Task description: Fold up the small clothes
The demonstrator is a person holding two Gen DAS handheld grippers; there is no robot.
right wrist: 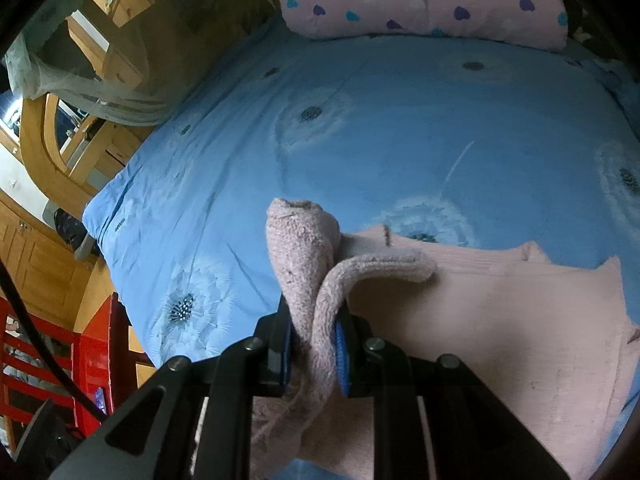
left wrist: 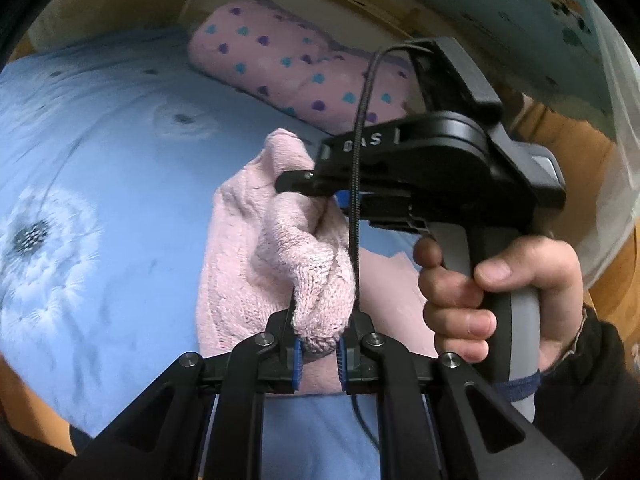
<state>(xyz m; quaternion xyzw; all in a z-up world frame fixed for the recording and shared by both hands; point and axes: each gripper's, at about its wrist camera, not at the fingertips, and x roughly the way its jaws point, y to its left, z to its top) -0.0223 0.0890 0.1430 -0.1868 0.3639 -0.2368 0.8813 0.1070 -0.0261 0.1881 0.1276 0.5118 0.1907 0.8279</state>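
Observation:
A pale pink knitted garment point(left wrist: 256, 256) hangs lifted over the blue bed cover point(left wrist: 100, 128). My left gripper point(left wrist: 318, 350) is shut on a bunched fold of its knit at the bottom of the left wrist view. My right gripper point(left wrist: 304, 186) comes in from the right in that view, held by a hand point(left wrist: 500, 288), and pinches the same garment higher up. In the right wrist view the right gripper point(right wrist: 314, 350) is shut on a twisted strip of the pink knit point(right wrist: 304, 264). The rest of the garment point(right wrist: 500, 320) lies spread flat on the bed cover point(right wrist: 400, 128) to the right.
A pink cushion with purple and teal hearts point(right wrist: 420, 0) lies at the head of the bed point(left wrist: 304, 64). Wooden furniture point(right wrist: 52, 240) and a red chair point(right wrist: 60, 364) stand off the bed's left side. A black cable point(left wrist: 354, 208) hangs from the right gripper.

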